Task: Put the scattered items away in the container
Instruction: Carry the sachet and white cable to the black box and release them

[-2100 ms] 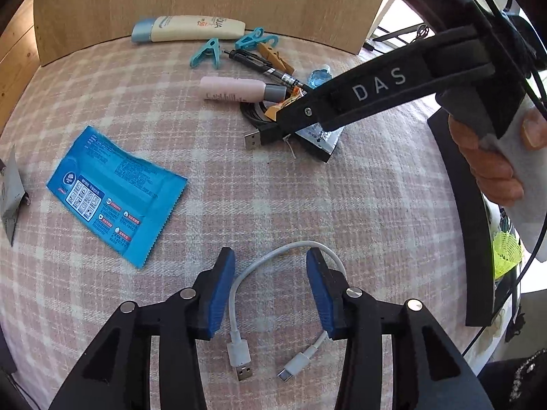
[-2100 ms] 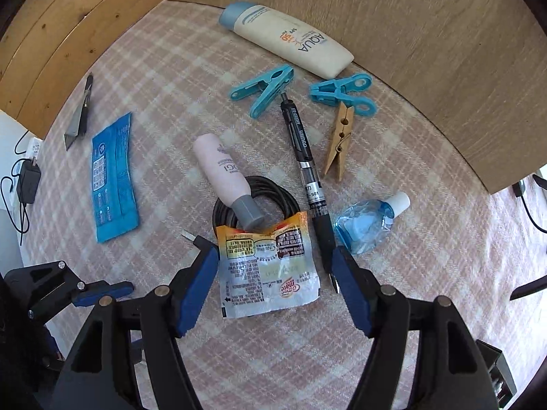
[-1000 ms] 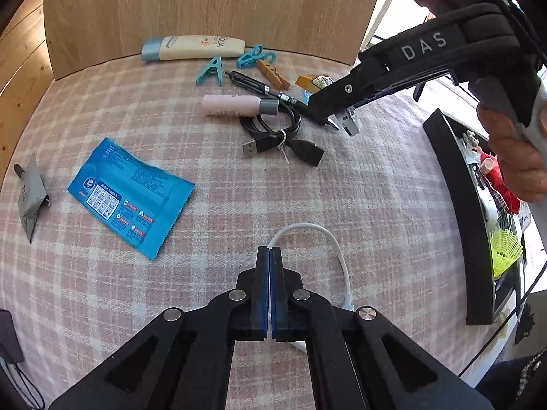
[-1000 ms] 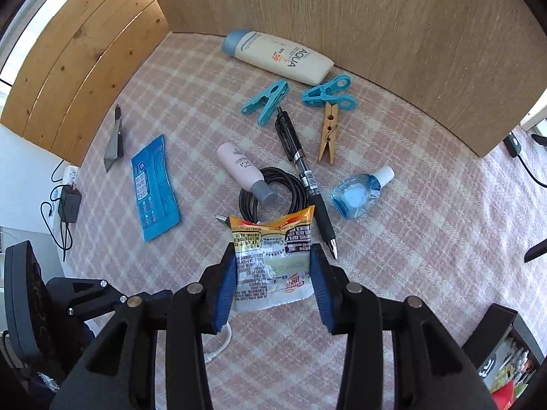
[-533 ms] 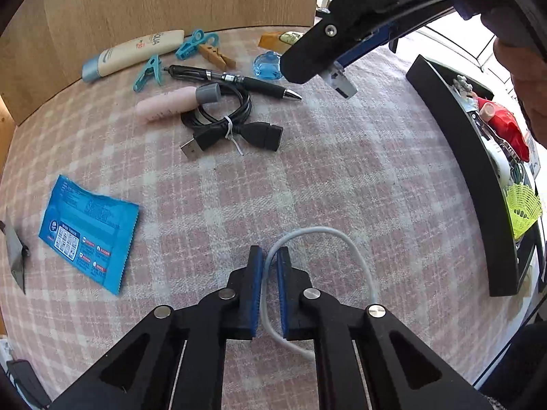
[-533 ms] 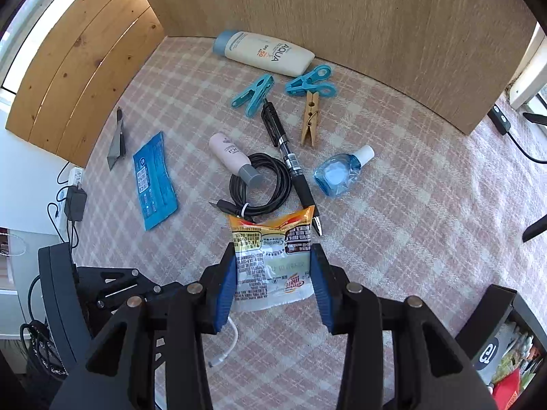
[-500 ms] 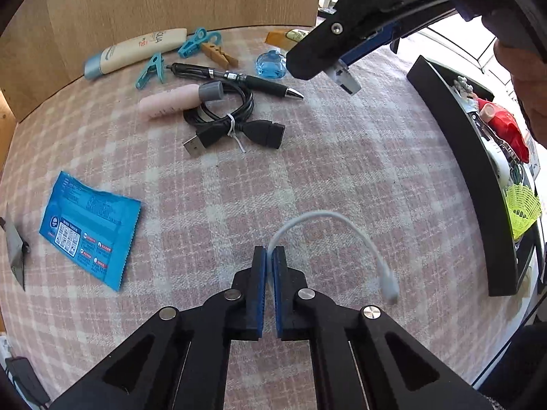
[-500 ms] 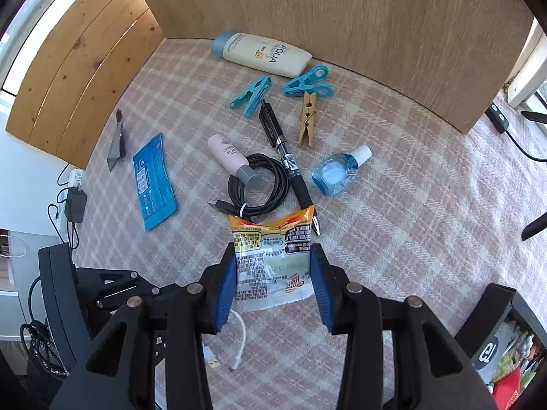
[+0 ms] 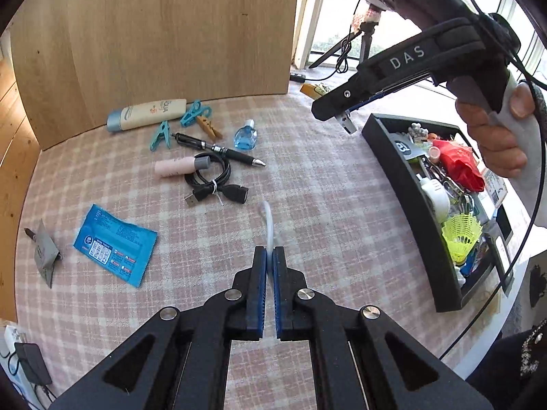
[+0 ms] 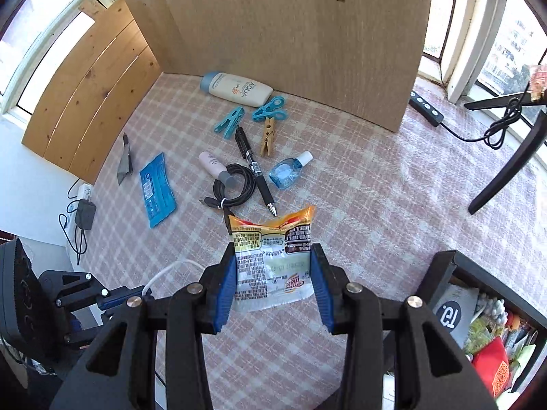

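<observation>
My left gripper (image 9: 269,256) is shut on a white USB cable (image 9: 268,220), held above the checked tablecloth; the cable also shows in the right wrist view (image 10: 171,270). My right gripper (image 10: 273,270) is shut on a printed snack sachet (image 10: 271,259), lifted over the cloth; in the left wrist view it (image 9: 342,116) hangs near the black container (image 9: 407,184). The container, full of small items, stands at the right; its corner shows in the right wrist view (image 10: 441,273).
On the cloth lie a sunscreen tube (image 9: 147,114), two teal clips (image 9: 160,135), a wooden peg (image 9: 208,126), a black pen (image 9: 218,150), a blue bottle (image 9: 246,136), a pink tube (image 9: 177,168), a coiled black cable (image 9: 213,181), a blue packet (image 9: 114,247), a grey sachet (image 9: 44,253). A wooden board (image 9: 154,34) stands behind.
Both grippers have risen and swung right toward the container. The white cable has come off the cloth in my left gripper. The sachet stays gripped in my right gripper.
</observation>
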A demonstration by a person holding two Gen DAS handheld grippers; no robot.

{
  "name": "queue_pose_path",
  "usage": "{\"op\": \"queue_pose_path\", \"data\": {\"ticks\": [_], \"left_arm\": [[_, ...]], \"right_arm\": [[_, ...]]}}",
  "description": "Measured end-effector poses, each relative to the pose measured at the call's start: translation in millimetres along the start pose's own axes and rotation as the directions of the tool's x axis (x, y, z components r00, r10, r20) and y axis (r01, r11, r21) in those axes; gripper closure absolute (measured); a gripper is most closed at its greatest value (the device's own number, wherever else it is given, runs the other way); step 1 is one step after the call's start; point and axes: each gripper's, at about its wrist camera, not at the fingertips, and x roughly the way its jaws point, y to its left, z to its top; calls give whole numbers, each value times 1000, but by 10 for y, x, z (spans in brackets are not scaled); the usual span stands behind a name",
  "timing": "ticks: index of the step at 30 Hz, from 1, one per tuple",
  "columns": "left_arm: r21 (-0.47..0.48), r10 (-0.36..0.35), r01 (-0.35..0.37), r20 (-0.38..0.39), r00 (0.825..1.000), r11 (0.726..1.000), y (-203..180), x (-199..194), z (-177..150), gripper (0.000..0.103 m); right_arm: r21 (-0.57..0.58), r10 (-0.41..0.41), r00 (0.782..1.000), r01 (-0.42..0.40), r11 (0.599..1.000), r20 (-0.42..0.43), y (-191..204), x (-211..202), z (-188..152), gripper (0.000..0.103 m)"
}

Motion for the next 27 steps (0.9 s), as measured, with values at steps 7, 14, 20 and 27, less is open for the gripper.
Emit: {"op": "queue_pose_path", "data": {"ticks": [7,14,20,27], "left_arm": [[75,-77,70,89,993,995,-501,-351,432,100],[232,-208,178,110,972,956,-1455,-327,879,100],[293,-326,294,68,943,910,-2168,-104,1144,100],[313,-318,283,66,946,907,-2656,52,1179,41]], "right_arm": [[74,-81,993,74,994,86,-592,-754,-477,63],[214,-214,970,185,959,118,-1449,-1372,-1188,63],[362,-302,949,251,898,91,-2171,-1661,-1642,63],[445,-305,946,229,866,108,-2514,-1834,-1967,48]]}}
